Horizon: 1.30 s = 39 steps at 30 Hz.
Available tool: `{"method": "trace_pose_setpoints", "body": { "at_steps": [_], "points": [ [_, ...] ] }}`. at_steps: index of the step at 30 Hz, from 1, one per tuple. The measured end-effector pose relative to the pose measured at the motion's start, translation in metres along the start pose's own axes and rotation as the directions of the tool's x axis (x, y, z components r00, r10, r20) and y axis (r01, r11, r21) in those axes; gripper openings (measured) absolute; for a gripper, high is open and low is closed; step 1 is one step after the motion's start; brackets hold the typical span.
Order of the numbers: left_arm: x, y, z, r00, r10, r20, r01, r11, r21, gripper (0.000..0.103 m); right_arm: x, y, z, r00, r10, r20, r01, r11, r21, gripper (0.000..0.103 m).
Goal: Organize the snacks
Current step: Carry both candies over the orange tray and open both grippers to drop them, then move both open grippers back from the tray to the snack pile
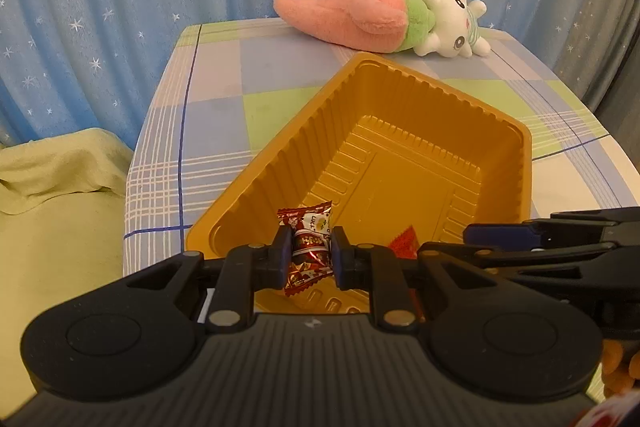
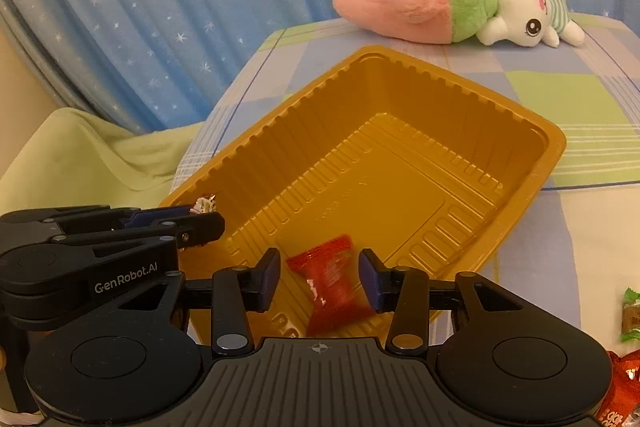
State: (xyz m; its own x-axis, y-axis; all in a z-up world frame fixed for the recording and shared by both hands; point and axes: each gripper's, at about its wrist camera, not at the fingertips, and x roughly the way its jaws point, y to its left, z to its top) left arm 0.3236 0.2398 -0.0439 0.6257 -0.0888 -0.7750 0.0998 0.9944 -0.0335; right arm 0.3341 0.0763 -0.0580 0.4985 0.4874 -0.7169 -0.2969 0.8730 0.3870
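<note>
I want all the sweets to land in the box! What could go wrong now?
The left gripper pinches the dark red wrapped candy right above the near rim of the gold plastic tray; let go there, it might bounce outside. The bright red wrapped candy sits loose between the right gripper pads, so pulling back could drag it out.

I judge this a home bedroom: star-print curtain [image 1: 100,7] behind checked bedsheet [image 1: 216,115], plush toy [image 1: 384,15] lying on that sheet.
</note>
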Motion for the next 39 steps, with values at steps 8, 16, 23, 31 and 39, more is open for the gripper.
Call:
{"method": "trace_pose_setpoints", "body": {
  "at_steps": [8, 16, 23, 31, 39],
  "points": [
    [0.003, -0.001, 0.004, 1.0, -0.008, 0.009, 0.008, 1.0, 0.002, 0.025, -0.01, 0.001, 0.0, 1.0, -0.013, 0.006, 0.013, 1.0, -0.01, 0.045],
    [-0.015, -0.003, -0.002, 1.0, 0.003, 0.009, -0.003, 1.0, -0.024, 0.035, -0.033, 0.002, -0.006, 0.999, 0.003, 0.034, -0.002, 1.0, -0.029, 0.048],
    [-0.046, -0.008, -0.019, 1.0, 0.02, 0.006, -0.019, 0.997, -0.07, 0.04, -0.056, -0.003, -0.019, 0.998, 0.032, 0.046, -0.031, 0.999, -0.033, 0.053],
    [-0.077, -0.03, -0.045, 1.0, 0.031, -0.005, -0.031, 0.995, -0.09, 0.044, -0.09, -0.016, -0.041, 0.997, 0.059, 0.042, -0.058, 0.998, -0.038, 0.055],
    [-0.098, -0.065, -0.07, 0.999, 0.025, -0.025, -0.028, 0.994, -0.102, 0.044, -0.126, -0.035, -0.068, 0.997, 0.079, 0.024, -0.077, 0.996, -0.054, 0.055]
  ]
}}
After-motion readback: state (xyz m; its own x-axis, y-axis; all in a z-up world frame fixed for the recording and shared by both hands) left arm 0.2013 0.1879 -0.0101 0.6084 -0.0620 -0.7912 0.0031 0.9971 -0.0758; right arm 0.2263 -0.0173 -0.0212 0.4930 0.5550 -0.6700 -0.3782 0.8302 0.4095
